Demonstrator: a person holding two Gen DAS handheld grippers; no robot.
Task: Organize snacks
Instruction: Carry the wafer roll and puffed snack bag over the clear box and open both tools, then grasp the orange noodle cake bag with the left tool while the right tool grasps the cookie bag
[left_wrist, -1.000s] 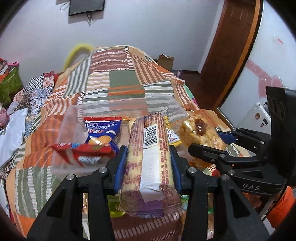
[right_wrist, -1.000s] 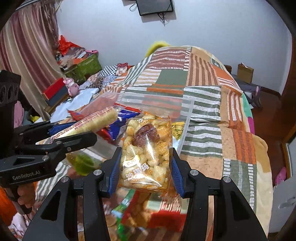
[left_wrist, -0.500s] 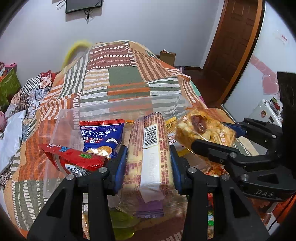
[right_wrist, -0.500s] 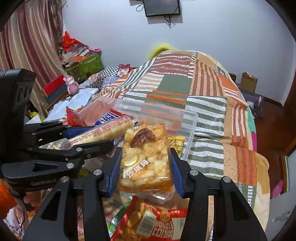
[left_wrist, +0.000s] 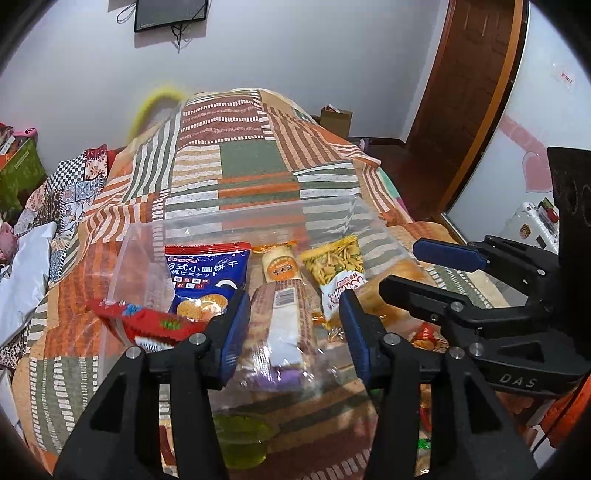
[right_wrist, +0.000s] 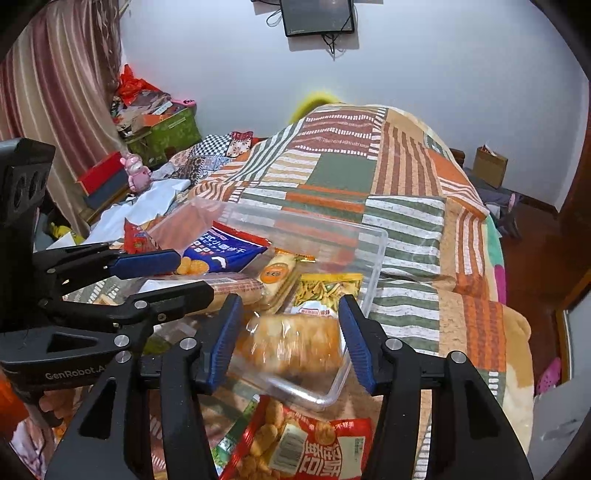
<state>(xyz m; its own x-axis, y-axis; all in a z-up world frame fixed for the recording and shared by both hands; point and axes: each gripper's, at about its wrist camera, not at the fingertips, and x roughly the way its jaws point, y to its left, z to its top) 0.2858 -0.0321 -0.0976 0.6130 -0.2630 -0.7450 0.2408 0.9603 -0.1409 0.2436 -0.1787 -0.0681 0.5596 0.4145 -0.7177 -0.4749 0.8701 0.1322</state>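
A clear plastic box (left_wrist: 258, 214) (right_wrist: 380, 251) sits on the quilted bed. My left gripper (left_wrist: 294, 299) (right_wrist: 184, 275) hangs over it with jaws opening; the long striped biscuit packet (left_wrist: 284, 321) (right_wrist: 236, 286) lies in the box between the pads, and neither pad touches it. The jaws of my right gripper (right_wrist: 290, 301) (left_wrist: 417, 271) are opening too. The puffed-rice snack pack (right_wrist: 291, 343) is blurred between those pads and free of them, at the box's near right corner. A blue biscuit bag (left_wrist: 207, 269), a red packet (left_wrist: 147, 321) and a yellow-green snack bag (left_wrist: 336, 258) also lie in the box.
A red snack bag (right_wrist: 306, 443) and a green jelly cup (left_wrist: 240, 439) lie outside the box near its front edge. The patchwork quilt (left_wrist: 255, 158) stretches beyond the box. A wooden door (left_wrist: 469, 92) stands on the right, and clutter and boxes (right_wrist: 162, 129) on the left.
Both grippers have let go: the striped packet and the puffed-rice pack dropped from the pads into the box. The jaws stand wider than before.
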